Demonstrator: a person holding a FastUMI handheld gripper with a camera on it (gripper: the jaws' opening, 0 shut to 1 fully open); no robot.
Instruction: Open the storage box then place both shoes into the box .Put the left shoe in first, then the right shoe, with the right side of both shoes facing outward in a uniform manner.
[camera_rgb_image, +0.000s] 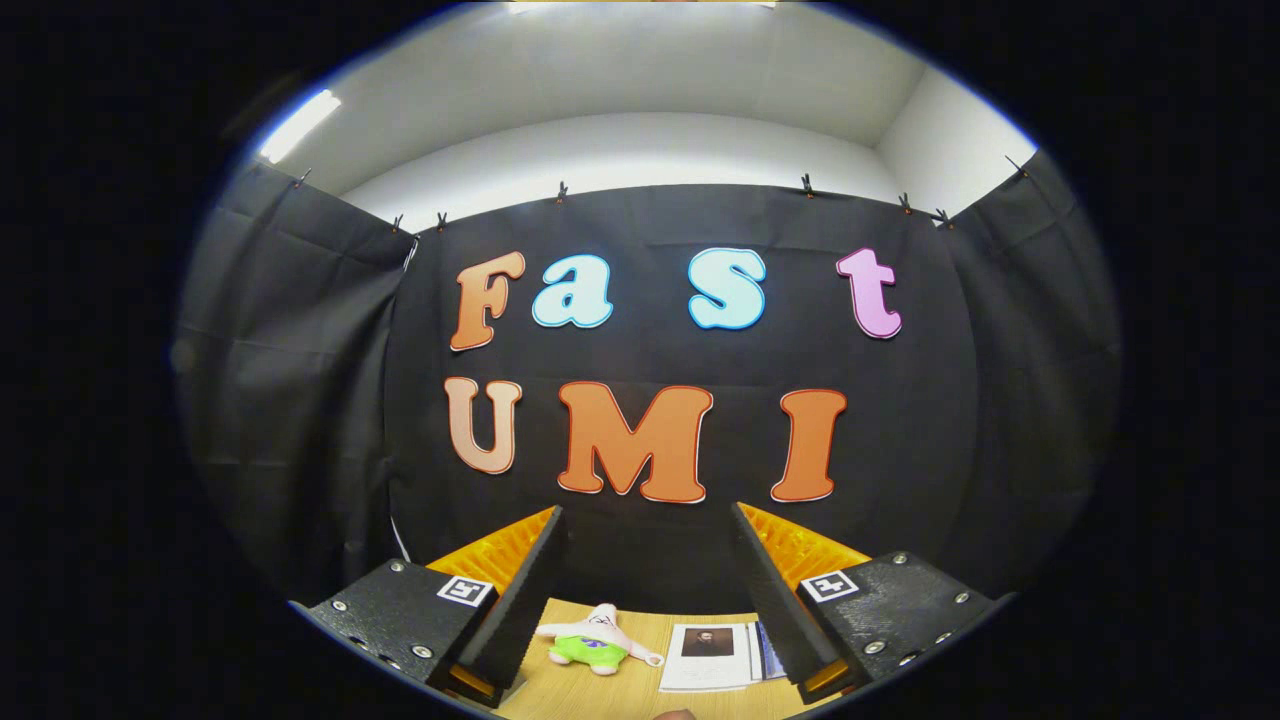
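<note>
We hold the gripper (648, 530) with fingers spread wide, grasping nothing; between them, on the wooden table (640, 690), lie a plush toy (597, 640) and a booklet (708, 655).

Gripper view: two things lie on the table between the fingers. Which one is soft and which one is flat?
The plush toy is soft; the booklet beside it lies flat. The gripper hangs open above both.
</note>
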